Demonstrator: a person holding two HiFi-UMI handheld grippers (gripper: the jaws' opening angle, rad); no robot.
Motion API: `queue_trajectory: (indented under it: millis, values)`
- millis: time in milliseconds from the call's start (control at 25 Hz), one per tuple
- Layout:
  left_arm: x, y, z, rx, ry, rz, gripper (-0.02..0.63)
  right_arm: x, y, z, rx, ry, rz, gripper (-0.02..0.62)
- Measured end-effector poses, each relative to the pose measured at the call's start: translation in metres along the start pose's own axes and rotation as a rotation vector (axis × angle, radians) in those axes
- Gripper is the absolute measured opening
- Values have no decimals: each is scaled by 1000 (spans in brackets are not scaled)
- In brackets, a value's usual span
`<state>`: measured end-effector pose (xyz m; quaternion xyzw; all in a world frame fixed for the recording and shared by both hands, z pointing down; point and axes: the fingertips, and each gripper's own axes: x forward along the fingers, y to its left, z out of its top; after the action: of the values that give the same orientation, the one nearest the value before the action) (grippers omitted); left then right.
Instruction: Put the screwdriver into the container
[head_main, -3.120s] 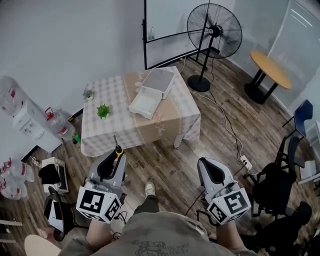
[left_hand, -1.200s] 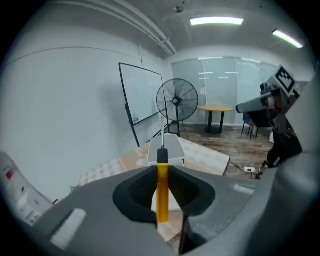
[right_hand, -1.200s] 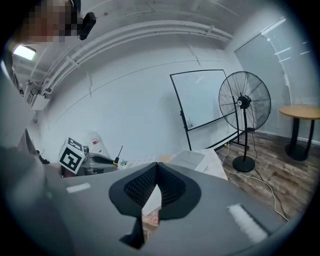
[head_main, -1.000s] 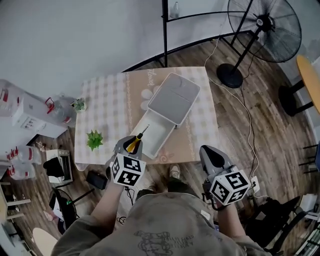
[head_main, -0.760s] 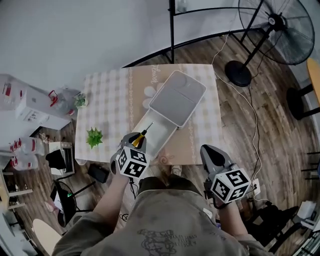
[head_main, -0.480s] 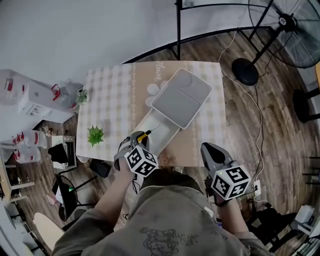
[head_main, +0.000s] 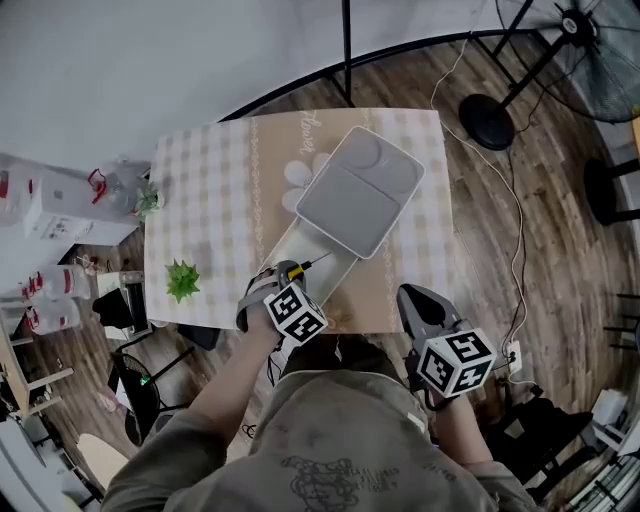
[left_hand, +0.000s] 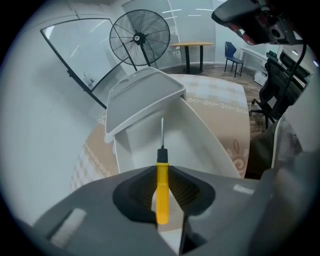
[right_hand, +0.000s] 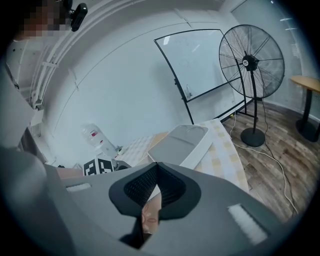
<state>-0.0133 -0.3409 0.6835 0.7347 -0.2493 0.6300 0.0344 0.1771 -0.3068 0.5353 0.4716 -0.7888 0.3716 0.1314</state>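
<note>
Screwdriver (left_hand: 161, 172) over container (left_hand: 202, 142), checked tablecloth (head_main: 205, 195)

No word or number is legible. The cubes (head_main: 296, 313) on the left tongs (head_main: 291, 268) and right tongs (head_main: 411, 296) bear only square markers; cursive print (head_main: 308, 121) on the desk cloth (head_main: 200, 190) beyond them is too small.

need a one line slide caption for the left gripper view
Left claw shut on a yellow-handled screwdriver, its tip pointing into the open white container.

yellow screwdriver (left_hand: 162, 192), white container (left_hand: 202, 142), checked tablecloth (head_main: 205, 200)
</note>
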Motion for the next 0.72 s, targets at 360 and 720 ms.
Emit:
queue_trajectory:
  millis: [360, 720]
  values:
    - [35, -4, 2, 221, 65, -33, 77, 10, -4, -10, 40, 23, -56, 28]
    - [32, -7, 5, 251, 29, -56, 144, 15, 2, -16, 47, 28, -69, 28]
